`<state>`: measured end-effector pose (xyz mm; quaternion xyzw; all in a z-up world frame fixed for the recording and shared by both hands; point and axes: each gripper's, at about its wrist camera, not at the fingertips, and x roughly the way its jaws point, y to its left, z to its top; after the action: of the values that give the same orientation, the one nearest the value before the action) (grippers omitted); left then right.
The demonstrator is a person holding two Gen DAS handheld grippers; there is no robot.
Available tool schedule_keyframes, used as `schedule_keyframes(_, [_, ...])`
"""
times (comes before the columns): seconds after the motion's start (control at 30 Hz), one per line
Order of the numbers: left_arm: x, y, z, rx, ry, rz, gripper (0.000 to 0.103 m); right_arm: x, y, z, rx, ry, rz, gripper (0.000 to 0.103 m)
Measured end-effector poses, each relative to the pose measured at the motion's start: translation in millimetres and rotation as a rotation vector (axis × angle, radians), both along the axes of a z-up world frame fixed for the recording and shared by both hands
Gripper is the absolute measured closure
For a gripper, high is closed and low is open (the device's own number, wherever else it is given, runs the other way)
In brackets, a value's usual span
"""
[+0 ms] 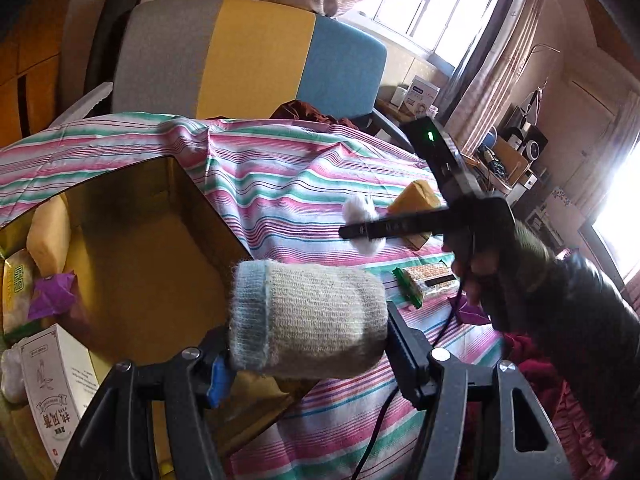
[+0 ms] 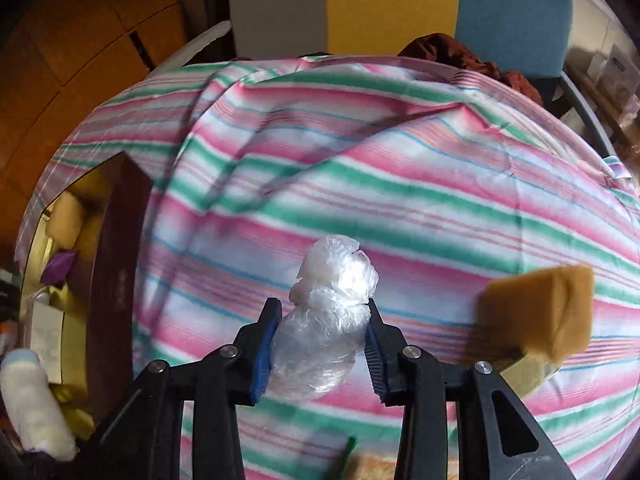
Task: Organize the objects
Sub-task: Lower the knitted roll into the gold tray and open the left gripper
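Striped cloth (image 2: pixel 400 168) in pink, green and white is covering the bed-like surface I am working over, with a colour-block chair (image 1: pixel 248 52) behind its far edge and a window glaring beyond.

Right gripper (image 2: pixel 320 332) is pinching a crumpled clear plastic bag (image 2: pixel 324 320), pads pressing both sides of the lower lobe. The grip is looking sound; the upper lobe is bulging free above the fingers.

Left gripper (image 1: pixel 308 344) is clamping a rolled knit sock (image 1: pixel 308 316), beige with a pale blue cuff, and holding it above the near rim of the open cardboard box (image 1: pixel 152 248) at the cloth's left edge.

Judgement: both items are heading for the box. For the bag, I am planning to lift straight before swinging left, since thin film slips and snags. I am keeping the squeeze steady and clearing the box wall before letting go.

Around:
- yellow sponge (image 2: pixel 540 312) sitting just right of the bag, near the right edge;
- green-edged snack packet (image 1: pixel 424 280) lying nearer me.
- Box already holding a white carton (image 1: pixel 52 376), purple wrapper (image 1: pixel 52 294) and a tan sponge (image 1: pixel 48 228).

In the way: the left gripper and its sock are occupying the box's near rim, so the right one should be entering farther back.
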<state>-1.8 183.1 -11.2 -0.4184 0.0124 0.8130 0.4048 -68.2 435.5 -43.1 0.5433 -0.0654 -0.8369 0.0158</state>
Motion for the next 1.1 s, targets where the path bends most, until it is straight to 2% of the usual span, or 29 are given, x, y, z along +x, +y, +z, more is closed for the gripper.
schedule_keyframes(0.2, [3, -17, 9, -0.002, 0.019, 0.05, 0.038, 27, -36, -31, -0.015, -0.008, 0.066, 0.062])
schedule_keyframes(0.4, [-12, -45, 10, 0.008, -0.03, 0.16, 0.038, 36, -25, -35, -0.093, 0.053, 0.057, 0.061])
schedule_keyframes(0.5, [-26, -63, 10, 0.016, -0.069, 0.227, 0.038, 41, -25, -37, -0.091, 0.086, 0.08, 0.061])
schedule_keyframes(0.67, [-44, -88, 22, 0.006, -0.055, 0.312, 0.038, 38, -30, -35, -0.071, 0.089, 0.09, 0.061])
schedule_keyframes(0.83, [-82, -89, 23, -0.027, -0.085, 0.324, 0.038, 37, -31, -34, -0.056, 0.084, 0.094, 0.061])
schedule_keyframes(0.97, [-125, -76, 7, -0.116, -0.11, 0.328, 0.038, 37, -31, -34, -0.054, 0.084, 0.094, 0.061])
schedule_keyframes(1.1, [-169, -71, -17, -0.137, -0.21, 0.35, 0.038, 36, -31, -34, -0.056, 0.084, 0.094, 0.06])
